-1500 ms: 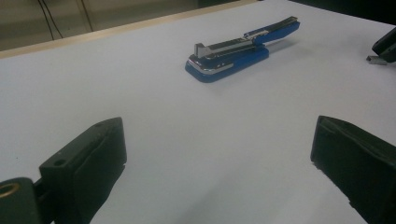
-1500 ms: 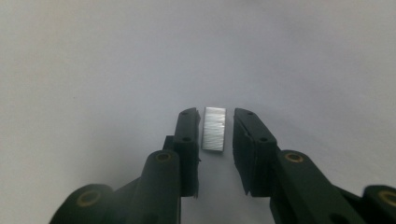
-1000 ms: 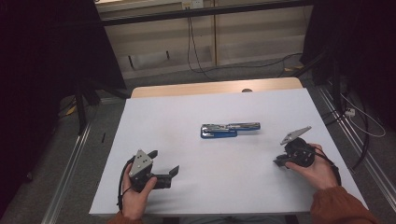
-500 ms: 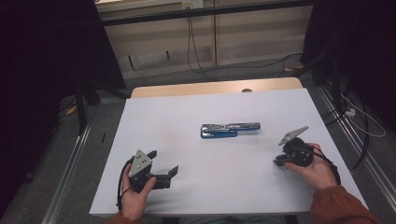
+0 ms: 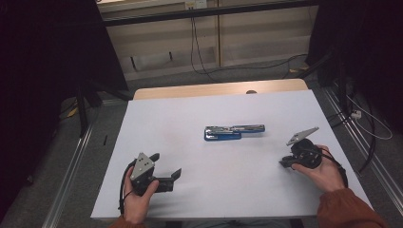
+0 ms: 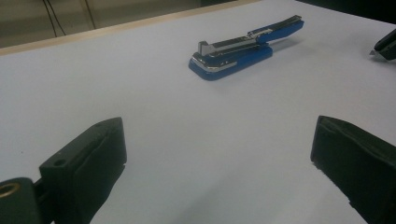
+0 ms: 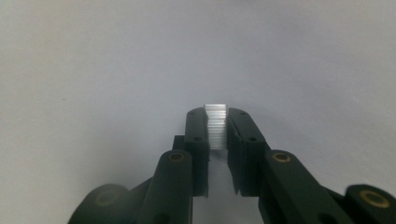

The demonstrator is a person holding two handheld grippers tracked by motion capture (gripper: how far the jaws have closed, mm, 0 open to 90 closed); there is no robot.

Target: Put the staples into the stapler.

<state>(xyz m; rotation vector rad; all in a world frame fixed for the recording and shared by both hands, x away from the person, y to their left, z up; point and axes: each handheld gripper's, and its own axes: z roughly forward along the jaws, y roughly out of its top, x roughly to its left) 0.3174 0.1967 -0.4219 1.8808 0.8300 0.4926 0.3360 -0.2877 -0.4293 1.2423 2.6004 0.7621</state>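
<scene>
A blue and silver stapler (image 5: pixel 233 131) lies in the middle of the white table, its top arm swung out to the right; in the left gripper view the stapler (image 6: pixel 243 46) is ahead and slightly right. My left gripper (image 5: pixel 165 171) rests at the near left, open, nothing between its wide jaws (image 6: pixel 217 140). My right gripper (image 5: pixel 284 163) sits at the near right, pointing left and down at the table. In its own view my right gripper (image 7: pixel 216 114) is shut on a short silver strip of staples (image 7: pixel 216 129), held upright between the pads just above the white surface.
The white sheet (image 5: pixel 214 199) covers the table, with a wooden edge (image 5: pixel 218 89) at the far side. Cables (image 5: pixel 361 118) and dark stands (image 5: pixel 83 104) are on the floor around it. The other gripper's tip (image 6: pixel 385 46) shows at the right edge of the left gripper view.
</scene>
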